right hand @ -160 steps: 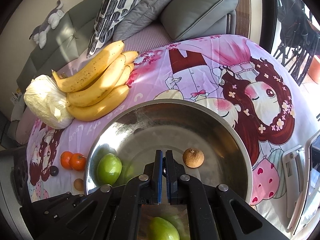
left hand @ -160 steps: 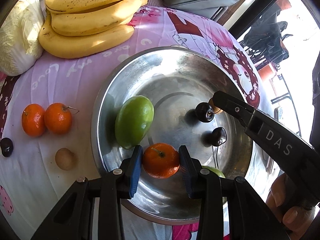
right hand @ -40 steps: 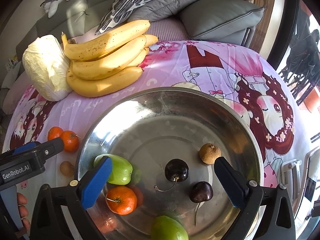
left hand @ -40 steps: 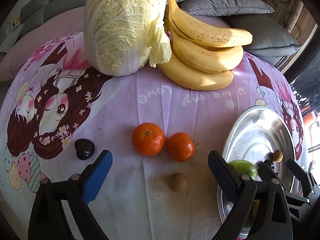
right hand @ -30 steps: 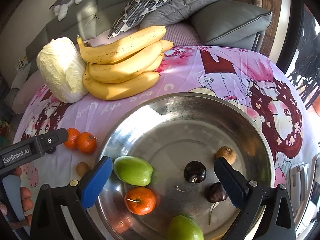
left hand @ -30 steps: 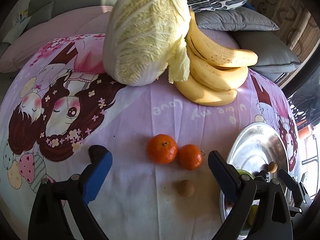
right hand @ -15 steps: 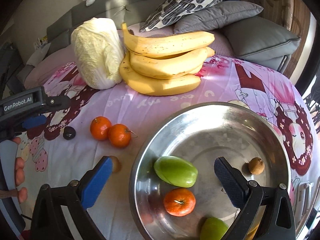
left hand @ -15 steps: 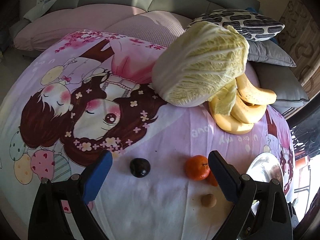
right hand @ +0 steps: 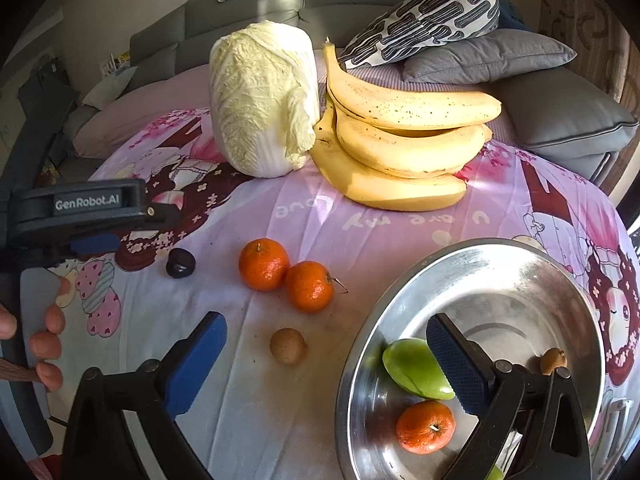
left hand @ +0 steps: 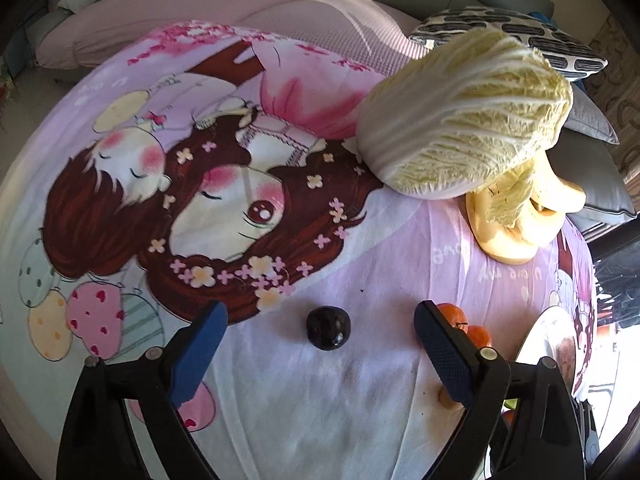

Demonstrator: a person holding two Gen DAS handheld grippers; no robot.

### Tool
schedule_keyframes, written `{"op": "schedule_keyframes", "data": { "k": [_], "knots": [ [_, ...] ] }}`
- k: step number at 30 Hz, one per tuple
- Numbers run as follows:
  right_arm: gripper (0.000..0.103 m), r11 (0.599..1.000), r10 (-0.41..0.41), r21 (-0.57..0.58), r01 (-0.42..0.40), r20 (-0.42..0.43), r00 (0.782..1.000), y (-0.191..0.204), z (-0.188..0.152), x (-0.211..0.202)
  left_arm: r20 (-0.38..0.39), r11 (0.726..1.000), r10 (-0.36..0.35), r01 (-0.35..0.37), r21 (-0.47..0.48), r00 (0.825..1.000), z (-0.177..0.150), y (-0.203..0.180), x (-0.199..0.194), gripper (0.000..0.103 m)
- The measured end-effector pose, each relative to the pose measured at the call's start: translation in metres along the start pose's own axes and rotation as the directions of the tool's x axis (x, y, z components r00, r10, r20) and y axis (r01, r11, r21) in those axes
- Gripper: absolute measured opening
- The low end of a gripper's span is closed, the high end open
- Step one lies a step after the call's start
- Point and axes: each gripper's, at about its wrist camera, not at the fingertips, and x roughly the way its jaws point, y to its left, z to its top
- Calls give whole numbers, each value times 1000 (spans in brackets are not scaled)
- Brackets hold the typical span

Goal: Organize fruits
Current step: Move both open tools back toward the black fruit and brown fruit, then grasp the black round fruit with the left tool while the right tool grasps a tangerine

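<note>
My left gripper [left hand: 320, 336] is open, with a dark cherry [left hand: 329, 327] lying on the cloth between and just beyond its fingertips. The cherry also shows in the right wrist view [right hand: 181, 263], with the left gripper's body [right hand: 86, 210] beside it. My right gripper [right hand: 326, 340] is open and empty above a small brown longan [right hand: 287, 345]. Two tangerines [right hand: 285, 273] lie on the cloth. The steel bowl [right hand: 560, 280] holds a green mango [right hand: 416, 368], a tangerine [right hand: 426, 426] and a longan [right hand: 553, 360].
A napa cabbage [right hand: 262, 100] and a bunch of bananas [right hand: 404, 136] sit at the back of the cartoon-print cloth [left hand: 280, 400]. Grey and patterned cushions [right hand: 480, 52] lie behind on the sofa. The bowl's edge [left hand: 536, 336] shows at the right of the left wrist view.
The left gripper has swung left from the bowl, past the tangerines, to the dark cherry. The right gripper opened and drew back and left from over the bowl.
</note>
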Motion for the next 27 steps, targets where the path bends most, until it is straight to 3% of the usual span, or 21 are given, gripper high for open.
{"op": "schedule_keyframes", "data": {
  "k": [2, 7, 11, 15, 27],
  "knots": [
    [87, 1000, -4, -8, 4, 0, 1000, 2, 4, 2, -25, 1000, -14, 13, -3, 1000, 0, 0, 7, 80],
    [75, 1000, -19, -22, 18, -40, 999, 6, 6, 18, -78, 999, -34, 34, -5, 996, 0, -4, 25, 77],
    [69, 997, -41, -63, 38, -54, 998, 14, 8, 28, -97, 999, -39, 39, 2, 995, -1, -7, 33, 65],
    [67, 994, -65, -91, 59, -65, 996, 19, 9, 37, -112, 999, -33, 33, -1, 993, 0, -7, 43, 59],
    [66, 992, -81, -103, 72, -87, 993, 24, 16, 55, -121, 1000, 6, -2, 31, 993, 0, -11, 49, 55]
  ]
}}
